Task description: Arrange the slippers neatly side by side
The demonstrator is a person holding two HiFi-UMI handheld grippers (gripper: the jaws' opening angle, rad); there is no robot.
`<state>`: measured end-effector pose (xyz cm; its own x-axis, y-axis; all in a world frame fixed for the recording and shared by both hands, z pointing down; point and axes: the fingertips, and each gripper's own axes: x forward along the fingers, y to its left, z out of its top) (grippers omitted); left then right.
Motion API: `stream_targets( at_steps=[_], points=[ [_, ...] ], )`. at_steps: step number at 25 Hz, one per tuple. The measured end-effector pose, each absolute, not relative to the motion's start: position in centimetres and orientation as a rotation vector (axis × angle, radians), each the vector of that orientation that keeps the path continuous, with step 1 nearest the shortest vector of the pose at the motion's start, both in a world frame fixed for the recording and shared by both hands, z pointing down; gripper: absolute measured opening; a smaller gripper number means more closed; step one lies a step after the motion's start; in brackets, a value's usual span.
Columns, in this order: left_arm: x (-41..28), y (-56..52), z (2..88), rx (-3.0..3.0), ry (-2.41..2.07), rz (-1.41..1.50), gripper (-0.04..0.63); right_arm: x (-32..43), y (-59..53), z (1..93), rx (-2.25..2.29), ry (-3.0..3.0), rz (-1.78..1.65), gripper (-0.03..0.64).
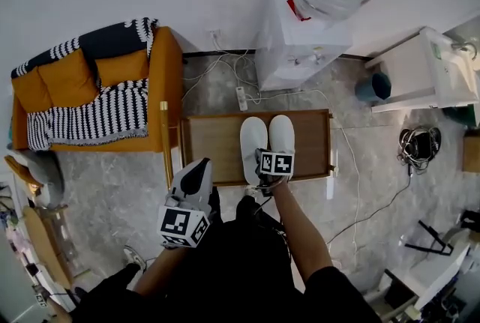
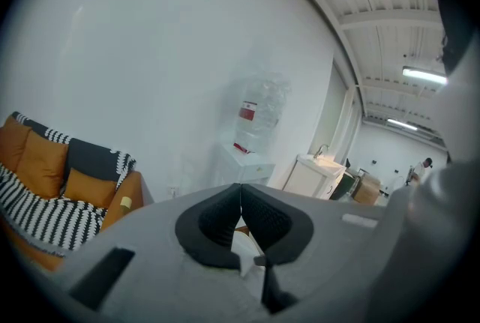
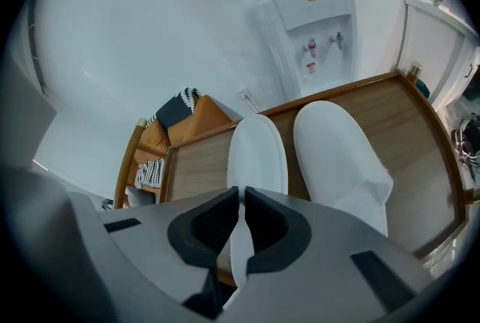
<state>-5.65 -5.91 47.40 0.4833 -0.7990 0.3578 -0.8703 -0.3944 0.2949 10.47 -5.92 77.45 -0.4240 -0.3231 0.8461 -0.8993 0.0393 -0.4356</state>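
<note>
Two white slippers lie side by side, toes away from me, on a low wooden table [image 1: 217, 142]: the left slipper [image 1: 253, 136] and the right slipper [image 1: 283, 133]. My right gripper [image 1: 268, 168] is at their heel end. In the right gripper view its jaws [image 3: 241, 198] are shut on the thin heel edge of the left slipper [image 3: 257, 153], with the right slipper [image 3: 337, 157] lying beside it. My left gripper [image 1: 202, 166] hangs off the table's near left corner, clear of both slippers. Its jaws [image 2: 241, 190] are shut with nothing between them.
An orange sofa [image 1: 97, 97] with a striped blanket stands left of the table. Behind the table are a white water dispenser [image 1: 300, 44] and a power strip with cables [image 1: 241, 98]. A white cabinet [image 1: 427, 74] and a dark bin [image 1: 373, 87] stand at the right.
</note>
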Motion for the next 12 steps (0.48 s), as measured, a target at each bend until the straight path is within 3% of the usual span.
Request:
stream_targets(
  at_steps=[12],
  points=[
    [-4.8,-5.5,48.0,2.293,-1.366,0.252,0.017,11.5,-6.2,79.2,1.235,-1.766,1.394,0.032]
  ],
)
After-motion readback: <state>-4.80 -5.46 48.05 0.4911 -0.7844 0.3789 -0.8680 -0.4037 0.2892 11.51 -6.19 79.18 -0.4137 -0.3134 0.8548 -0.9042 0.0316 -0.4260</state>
